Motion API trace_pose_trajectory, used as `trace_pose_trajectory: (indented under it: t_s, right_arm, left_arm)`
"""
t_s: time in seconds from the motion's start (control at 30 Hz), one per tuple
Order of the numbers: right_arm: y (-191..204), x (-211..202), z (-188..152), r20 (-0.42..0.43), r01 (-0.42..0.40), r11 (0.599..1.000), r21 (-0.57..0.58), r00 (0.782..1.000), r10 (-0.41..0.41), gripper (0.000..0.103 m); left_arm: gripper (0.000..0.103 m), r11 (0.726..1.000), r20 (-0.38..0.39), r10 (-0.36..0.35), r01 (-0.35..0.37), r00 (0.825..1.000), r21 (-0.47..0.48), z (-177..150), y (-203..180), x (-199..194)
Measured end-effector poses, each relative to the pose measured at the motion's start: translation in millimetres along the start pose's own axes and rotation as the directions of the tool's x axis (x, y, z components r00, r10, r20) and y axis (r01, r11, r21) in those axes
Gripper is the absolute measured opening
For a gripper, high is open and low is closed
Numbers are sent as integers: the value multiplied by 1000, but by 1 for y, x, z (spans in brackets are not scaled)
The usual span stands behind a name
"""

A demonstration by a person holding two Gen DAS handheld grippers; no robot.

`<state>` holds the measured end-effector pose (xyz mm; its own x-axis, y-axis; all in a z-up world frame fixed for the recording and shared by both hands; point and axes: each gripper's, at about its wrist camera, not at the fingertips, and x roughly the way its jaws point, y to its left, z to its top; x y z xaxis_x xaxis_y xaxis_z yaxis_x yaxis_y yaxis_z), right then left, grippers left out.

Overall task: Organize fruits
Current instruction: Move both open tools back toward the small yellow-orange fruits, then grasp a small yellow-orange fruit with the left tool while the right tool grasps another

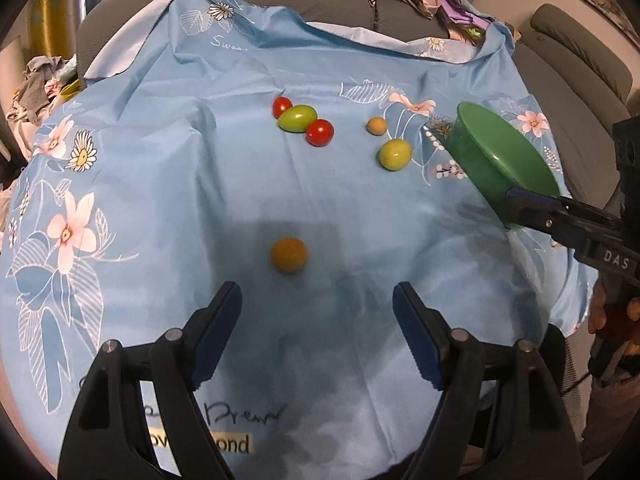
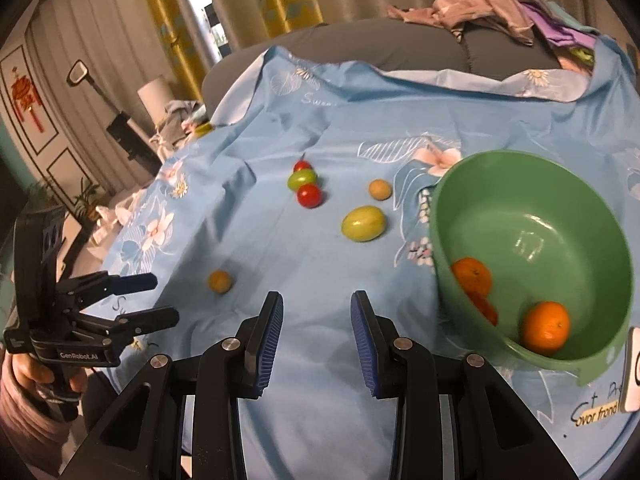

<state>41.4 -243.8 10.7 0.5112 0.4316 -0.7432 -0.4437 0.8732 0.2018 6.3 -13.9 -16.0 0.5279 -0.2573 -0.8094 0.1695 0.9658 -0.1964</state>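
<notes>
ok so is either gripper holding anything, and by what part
Nothing is held. The left gripper is open short of the small orange fruit; the right gripper is open over cloth, the green bowl beside it, outside its grasp.

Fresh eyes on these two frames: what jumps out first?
The green bowl at the right of the blue floral cloth, tilted, with oranges inside; the left wrist view shows the right gripper at its rim. Next, loose fruit mid-cloth: two red tomatoes flanking a green fruit. The left gripper is open behind a small yellow-orange fruit.
</notes>
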Motion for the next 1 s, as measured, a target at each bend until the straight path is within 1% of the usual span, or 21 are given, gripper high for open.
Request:
trace_pose_trajectory:
  t_s: [0.1,0.27,0.4,0.5,0.57,0.63,0.7,0.77,0.83,0.87,0.9,0.93,1.0]
  right_arm:
    - [1,10,1,-23,-3,1000,7,1000,3,35]
    - [3,22,2,-52,-4,1000,3,999,4,35]
    - [0,28,6,-57,-3,1000,16,998,4,35]
    - [-1,31,17,-44,10,1000,19,999,-10,35]
    - [-4,32,28,-19,20,1000,22,1000,-20,35]
    - [-6,39,41,-8,47,999,26,999,-47,35]
    - [-6,47,52,-4,68,998,15,998,-68,35]
    - [-5,61,63,-6,90,996,-12,996,-90,35]
    - [-6,75,72,-13,120,992,-27,993,-121,35]
    - [-7,84,77,-19,139,990,-27,990,-140,35]
    - [-9,92,81,-23,153,988,-26,988,-154,35]
    - [-10,100,85,-30,164,986,-26,986,-165,35]
    - [-13,113,91,-42,185,982,-30,982,-186,35]
  left_arm:
    - [77,1000,-8,9,-9,1000,5,4,2,10]
    - [75,1000,-32,2,-2,999,2,8,7,23]
    - [75,1000,-35,-6,6,999,2,11,8,27]
    - [73,1000,-49,12,-12,999,9,11,9,34]
    - [65,1000,-53,20,-19,998,14,12,9,37]
    - [62,999,-56,30,-29,998,23,13,9,43]
    - [59,997,-63,61,-58,996,46,14,9,48]
    - [50,996,-67,70,-67,995,56,15,9,53]
    - [44,995,-65,81,-77,995,56,16,12,56]
    - [38,995,-62,87,-83,994,59,16,12,57]
    - [35,994,-61,93,-89,994,63,16,14,58]
    - [29,994,-65,87,-82,994,68,15,15,60]
    - [28,994,-55,79,-75,995,82,14,16,62]
